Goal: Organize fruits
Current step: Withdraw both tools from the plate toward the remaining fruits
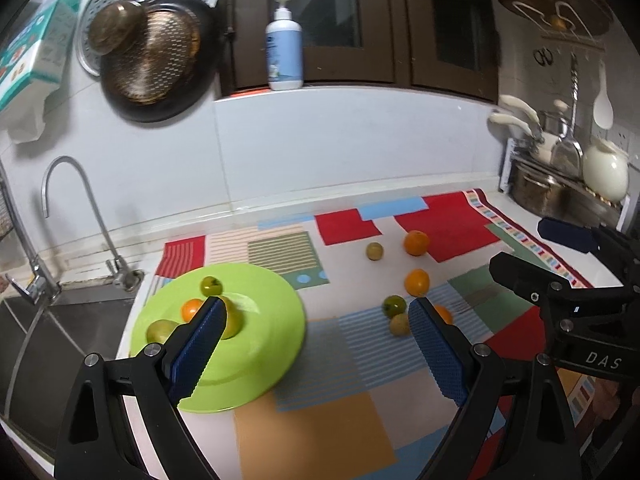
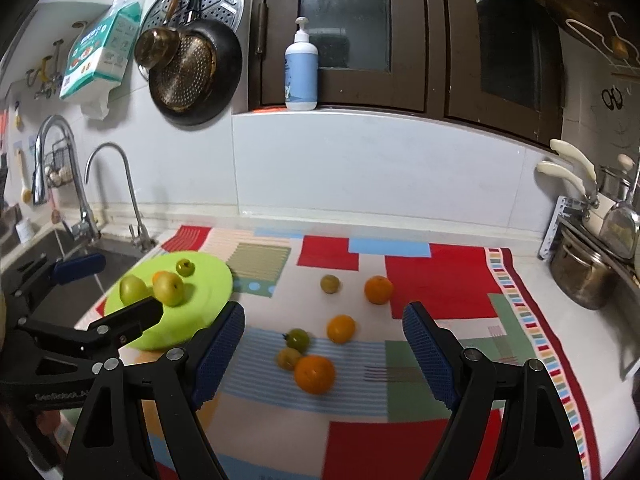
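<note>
We hold the left gripper point(image 1: 314, 320) and the right gripper point(image 2: 324, 324) spread wide and empty above the patchwork cloth point(image 2: 440, 280), where six small orange and green fruits point(image 2: 315, 374) lie loose beside the round lime-green plate point(image 2: 208, 300) carrying four more.

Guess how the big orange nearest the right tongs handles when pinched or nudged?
The big orange looks round with no flat side, so it would probably roll if nudged. It touches a small yellow-green fruit, which would likely shift too. Its skin looks firm; the open right tongs should hold it.
</note>
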Demonstrator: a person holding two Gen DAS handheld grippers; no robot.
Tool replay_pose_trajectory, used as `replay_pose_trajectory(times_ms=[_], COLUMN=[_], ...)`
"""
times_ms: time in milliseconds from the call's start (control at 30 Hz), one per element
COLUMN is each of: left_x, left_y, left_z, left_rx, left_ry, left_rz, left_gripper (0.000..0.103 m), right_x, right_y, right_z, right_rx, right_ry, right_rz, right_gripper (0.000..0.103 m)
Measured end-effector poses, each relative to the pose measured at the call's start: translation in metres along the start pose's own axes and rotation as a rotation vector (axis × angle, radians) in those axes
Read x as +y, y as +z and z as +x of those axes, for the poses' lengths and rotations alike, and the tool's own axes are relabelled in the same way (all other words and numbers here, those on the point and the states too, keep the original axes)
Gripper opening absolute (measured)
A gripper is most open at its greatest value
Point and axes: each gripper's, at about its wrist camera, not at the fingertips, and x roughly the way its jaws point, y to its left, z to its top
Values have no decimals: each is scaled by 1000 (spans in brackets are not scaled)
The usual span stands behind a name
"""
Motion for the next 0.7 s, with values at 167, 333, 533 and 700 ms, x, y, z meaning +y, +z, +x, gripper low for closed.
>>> replay_pose_trajectory(times_ms=[167,333,533,700], left_x=[-15,-24,-29,-27], left_y=[-8,-14,-25,-31], left_z=[13,30,52,70], left_rx=[9,42,93,139], left_ry=[-32,-67,-95,-125], left_rz=[65,113,172,187], left_gripper=[88,83,77,74], right_x=[-5,-11,-13,-11], right_y=[-12,-24,-38,-46], right_z=[5,17,45,73], right_rx=[30,79,160,231], right_ry=[2,16,77,126], right_rz=[-49,-69,-76,-71], right_gripper=[82,81,75,65])
